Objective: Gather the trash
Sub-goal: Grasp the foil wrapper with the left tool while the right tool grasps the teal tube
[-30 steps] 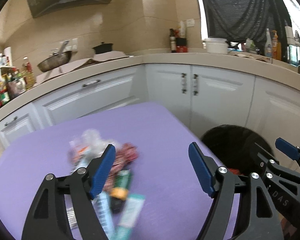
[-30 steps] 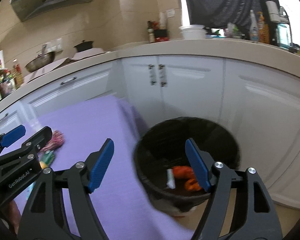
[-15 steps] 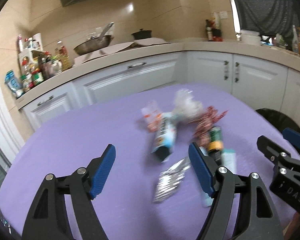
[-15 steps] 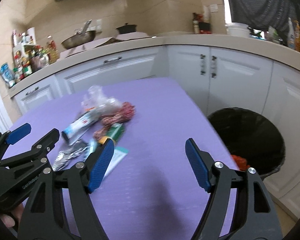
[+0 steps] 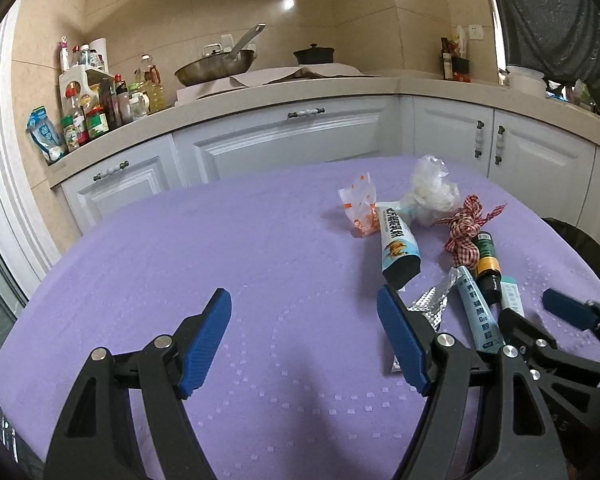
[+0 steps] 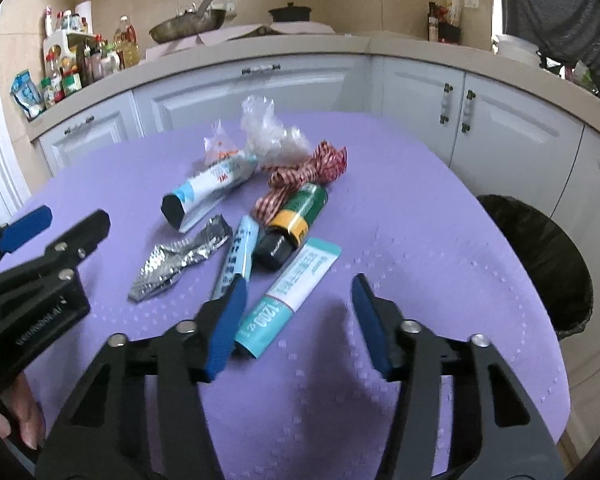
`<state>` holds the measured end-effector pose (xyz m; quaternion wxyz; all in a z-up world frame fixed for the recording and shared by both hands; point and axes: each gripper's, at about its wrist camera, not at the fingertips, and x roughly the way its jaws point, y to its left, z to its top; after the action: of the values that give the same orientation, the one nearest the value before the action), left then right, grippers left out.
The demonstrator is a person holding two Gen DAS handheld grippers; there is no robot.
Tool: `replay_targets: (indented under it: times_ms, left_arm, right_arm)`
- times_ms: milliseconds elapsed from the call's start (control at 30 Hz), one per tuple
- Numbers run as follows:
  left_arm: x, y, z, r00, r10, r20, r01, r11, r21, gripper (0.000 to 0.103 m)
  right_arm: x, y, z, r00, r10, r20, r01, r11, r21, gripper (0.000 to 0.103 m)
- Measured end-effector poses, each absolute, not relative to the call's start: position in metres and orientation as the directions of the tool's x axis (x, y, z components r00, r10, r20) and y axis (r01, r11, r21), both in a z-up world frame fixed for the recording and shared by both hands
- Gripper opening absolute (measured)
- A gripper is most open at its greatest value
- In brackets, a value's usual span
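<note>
A heap of trash lies on the purple table (image 6: pixel 400 208): a teal and white tube (image 6: pixel 288 296), a green and yellow tube (image 6: pixel 296 220), a light blue tube (image 6: pixel 236 256), crumpled foil (image 6: pixel 180 256), a white and blue tube (image 6: pixel 208 188), a red checked ribbon (image 6: pixel 304 172), clear plastic (image 6: pixel 268 132). The foil (image 5: pixel 428 304), white and blue tube (image 5: pixel 398 244) and ribbon (image 5: pixel 466 226) show in the left wrist view. My right gripper (image 6: pixel 296 316) is open, empty, just short of the teal tube. My left gripper (image 5: pixel 304 340) is open, empty, left of the heap.
A black-lined trash bin (image 6: pixel 540 252) stands on the floor at the table's right edge. White cabinets (image 5: pixel 284 136) and a counter with a pan (image 5: pixel 216 66) and bottles (image 5: pixel 96 108) run behind the table.
Both grippers have swung left from the bin to the table and come closer to the trash heap. Both stay open and empty.
</note>
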<state>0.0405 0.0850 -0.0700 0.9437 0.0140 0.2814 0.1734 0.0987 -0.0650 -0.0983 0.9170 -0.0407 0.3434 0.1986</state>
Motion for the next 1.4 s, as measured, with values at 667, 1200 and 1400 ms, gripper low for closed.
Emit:
replay_targets:
  times_ms: [667, 1200, 1400]
  left_arm:
    - [0.052, 0.063, -0.072, 0.788, 0.254, -0.561, -0.229, 0.967, 0.116, 0.073]
    - [0.078, 0.041, -0.097, 0.705, 0.170, -0.688, -0.070, 0.983, 0.172, 0.030]
    - [0.067, 0.037, -0.091, 0.746, 0.161, -0.646, -0.059, 0.982, 0.178, 0.030]
  right_arm:
    - [0.100, -0.083, -0.103, 0.685, 0.335, -0.647, -0.379, 0.922, 0.076, 0.017]
    - [0.104, -0.116, -0.103, 0.696, 0.354, -0.624, -0.350, 0.927, 0.135, 0.017]
    - [0.103, -0.118, -0.102, 0.703, 0.353, -0.618, -0.347, 0.928, 0.135, 0.017]
